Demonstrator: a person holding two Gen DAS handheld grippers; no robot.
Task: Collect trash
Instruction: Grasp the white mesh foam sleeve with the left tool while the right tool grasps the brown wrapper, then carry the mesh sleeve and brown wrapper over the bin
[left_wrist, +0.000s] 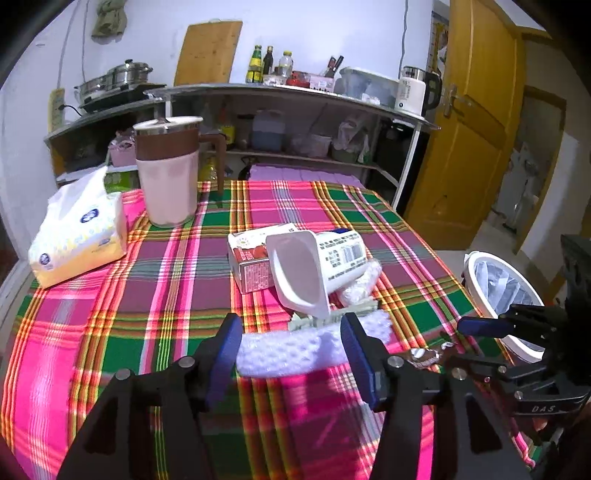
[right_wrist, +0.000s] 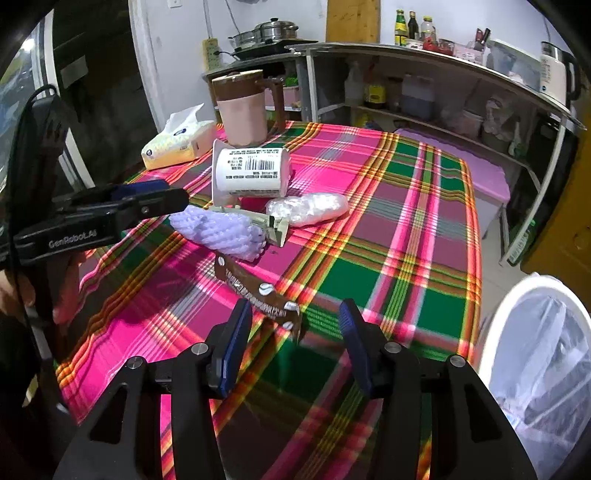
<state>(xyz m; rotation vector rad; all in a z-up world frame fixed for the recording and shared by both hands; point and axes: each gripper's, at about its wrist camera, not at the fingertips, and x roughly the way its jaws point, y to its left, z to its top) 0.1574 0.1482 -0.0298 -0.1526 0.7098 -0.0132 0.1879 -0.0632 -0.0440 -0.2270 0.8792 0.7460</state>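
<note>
Trash heaped mid-table (left_wrist: 110, 314): purple foam net (left_wrist: 291, 350) between spread left claw (left_wrist: 291, 354), brown wrapper (right_wrist: 258, 299) before spread right claw (right_wrist: 295, 347); risked pinching tablecloth (right_wrist: 388, 221), dragging neighbouring yogurt cup (left_wrist: 314, 269).

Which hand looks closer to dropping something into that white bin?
Probably the right. Its open fingers hover just over the brown wrapper, and the lined white bin sits beside that hand. The left gripper frames the purple foam net, farther from the bin.
</note>
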